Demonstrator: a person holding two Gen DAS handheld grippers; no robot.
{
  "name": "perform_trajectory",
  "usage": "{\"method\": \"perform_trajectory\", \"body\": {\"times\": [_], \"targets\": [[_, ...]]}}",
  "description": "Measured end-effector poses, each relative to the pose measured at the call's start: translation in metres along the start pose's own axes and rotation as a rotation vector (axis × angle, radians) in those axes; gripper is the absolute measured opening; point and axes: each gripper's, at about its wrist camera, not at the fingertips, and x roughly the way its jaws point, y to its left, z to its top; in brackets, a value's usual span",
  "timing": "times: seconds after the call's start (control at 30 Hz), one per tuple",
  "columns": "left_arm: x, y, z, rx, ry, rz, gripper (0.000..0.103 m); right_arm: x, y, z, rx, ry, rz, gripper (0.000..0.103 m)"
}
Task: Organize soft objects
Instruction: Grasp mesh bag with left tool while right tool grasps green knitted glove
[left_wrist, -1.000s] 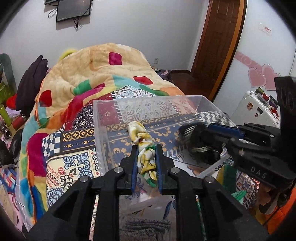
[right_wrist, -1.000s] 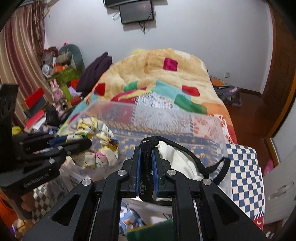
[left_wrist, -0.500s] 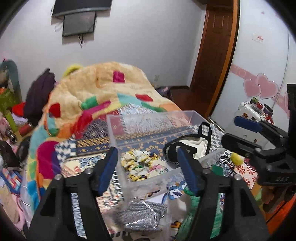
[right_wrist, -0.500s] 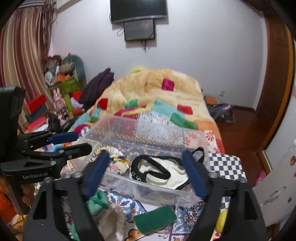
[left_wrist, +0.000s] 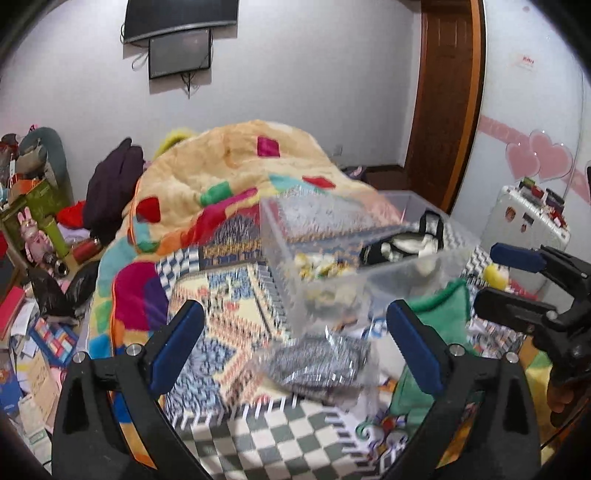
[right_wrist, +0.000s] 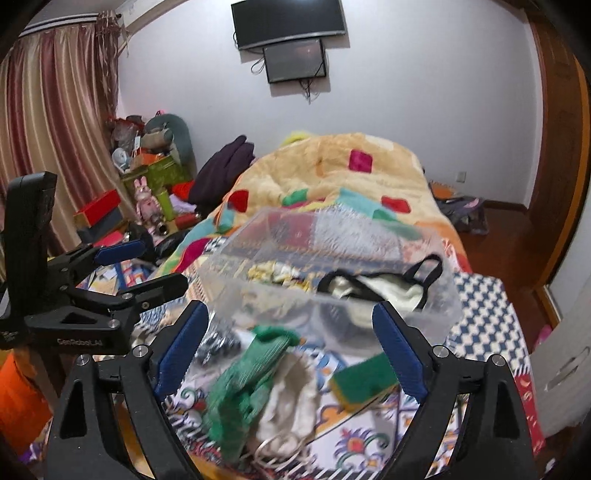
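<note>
clear bin (right_wrist: 369, 317) open-topped, cloth pile (right_wrist: 258, 384) crowding its near wall

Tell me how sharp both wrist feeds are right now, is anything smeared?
Left wrist view: clear bin and the grey patterned cloth are motion-smeared, while the far wall stays crisp. Right wrist view: green cloth and green sponge are blurred; both views bend strongly at the fisheye edges.

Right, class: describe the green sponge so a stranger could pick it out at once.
Find the clear plastic bin on the patterned bed cover. Just in front of it, nearer the right gripper, lies the green sponge. Unlike the crumpled green cloth beside it, it is a neat block with a yellow underside.
</note>
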Motion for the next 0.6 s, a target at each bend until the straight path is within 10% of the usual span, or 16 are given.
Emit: {"method": "perform_trajectory", "body": {"times": [0.2,0.37,0.6], "targets": [[0.021,0.002,-0.025,-0.028,0.093,-0.011,0.100,0.007,0.004,-0.014,0.030,0.045,0.048,0.087],[0.034,0.001,-0.034,-0.062,0.121,-0.041,0.100,0.021,0.005,-0.021,0.036,0.107,0.091,0.056],[0.042,-0.004,-0.040,-0.064,0.131,-0.102,0.065,0.028,0.006,-0.028,0.040,0.118,0.108,0.014]]}}
